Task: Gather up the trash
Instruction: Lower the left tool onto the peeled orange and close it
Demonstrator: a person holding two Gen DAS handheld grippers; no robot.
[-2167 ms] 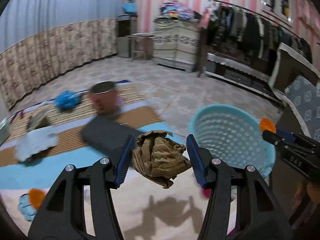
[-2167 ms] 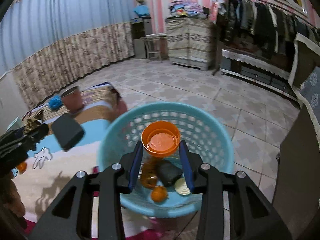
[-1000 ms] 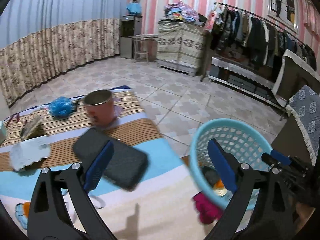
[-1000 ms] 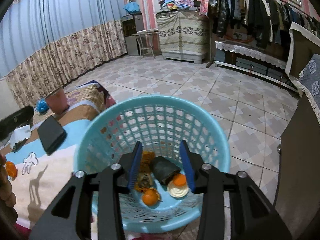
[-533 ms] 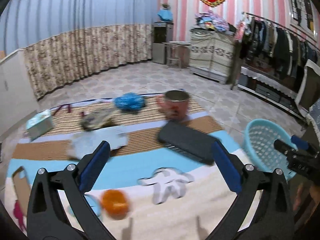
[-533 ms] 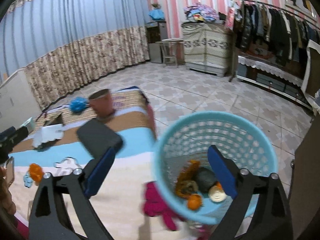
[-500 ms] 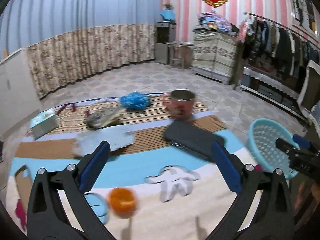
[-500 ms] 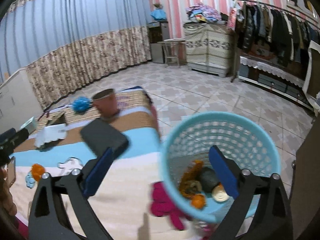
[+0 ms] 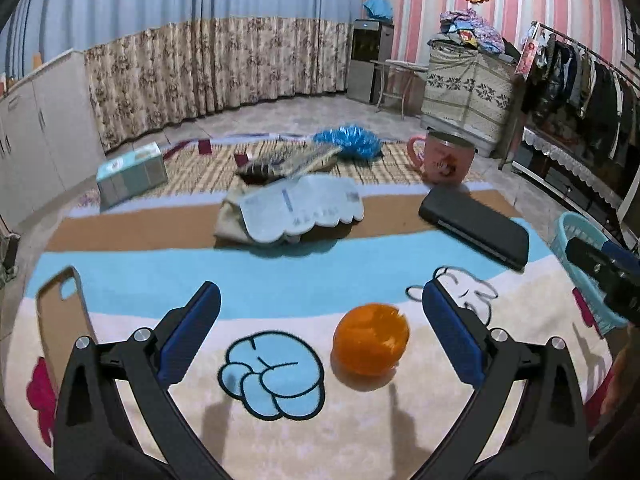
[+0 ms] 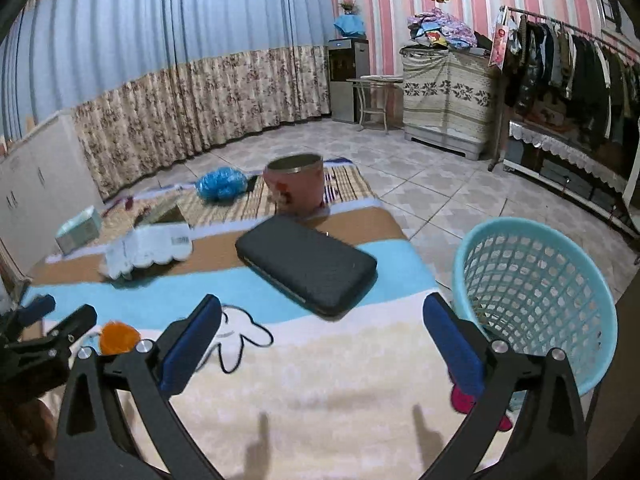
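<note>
An orange peel-like ball (image 9: 370, 338) lies on the cartoon mat (image 9: 280, 292), just ahead of my left gripper (image 9: 320, 294) and nearer its right finger. That gripper is open and empty. My right gripper (image 10: 322, 306) hovers over the mat beside the blue mesh basket (image 10: 536, 280); its jaws are opening, with nothing between them. The ball (image 10: 118, 336) shows at the far left of the right wrist view. A white paper packet (image 9: 300, 208) and a crumpled blue ball (image 9: 348, 142) lie farther back.
A black case (image 10: 306, 264) lies on the mat between the grippers and a pink mug (image 10: 298, 184). A tissue box (image 9: 132, 178) and a brown phone case (image 9: 60, 312) sit on the left. Tiled floor, curtains and a clothes rack surround the mat.
Both grippers have swung left, away from the basket, after letting go of the brown paper wad and the orange lid. The right jaws have spread wide. The orange ball now sits before the left gripper.
</note>
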